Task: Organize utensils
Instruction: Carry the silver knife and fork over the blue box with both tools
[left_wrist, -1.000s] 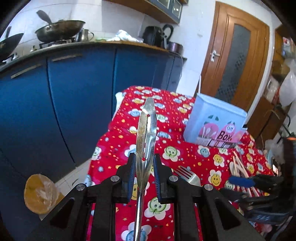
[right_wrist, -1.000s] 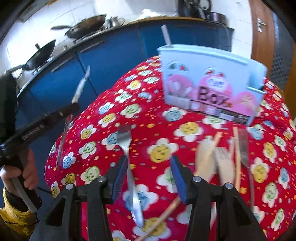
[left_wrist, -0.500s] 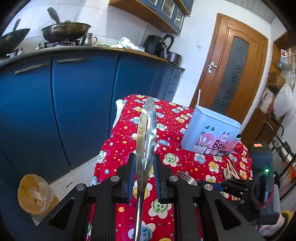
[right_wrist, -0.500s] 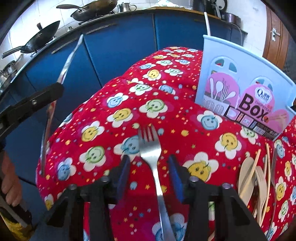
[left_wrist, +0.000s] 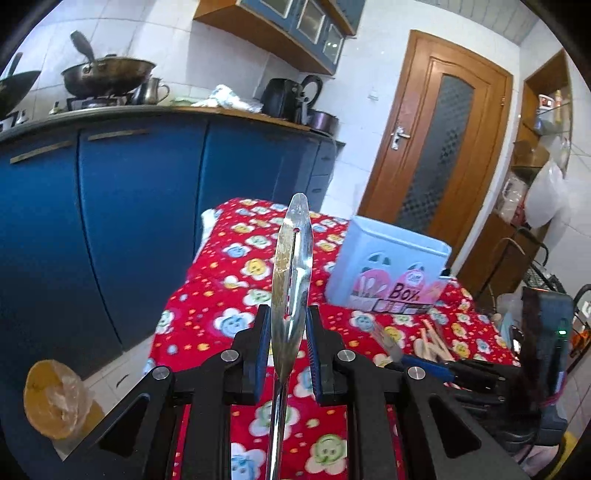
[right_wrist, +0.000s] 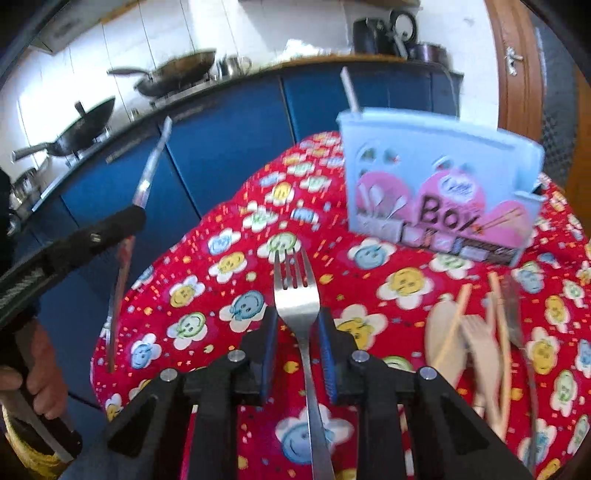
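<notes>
Left gripper pinching a slotted turner up in the air, right gripper nearly shut around a fork flat on the cloth, near the box; could slip and drop from a thin, loose pinch.

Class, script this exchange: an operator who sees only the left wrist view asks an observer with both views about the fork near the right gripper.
Operator: My left gripper holds the slotted metal utensil. Where exactly is the fork?
Observer: The fork lies between the right gripper jaws, tines towards the blue box. I cannot confirm a firm grip.
Operator: Is anything in that box?
Observer: A white stick stands at its left end, as the right wrist view shows it.
</notes>
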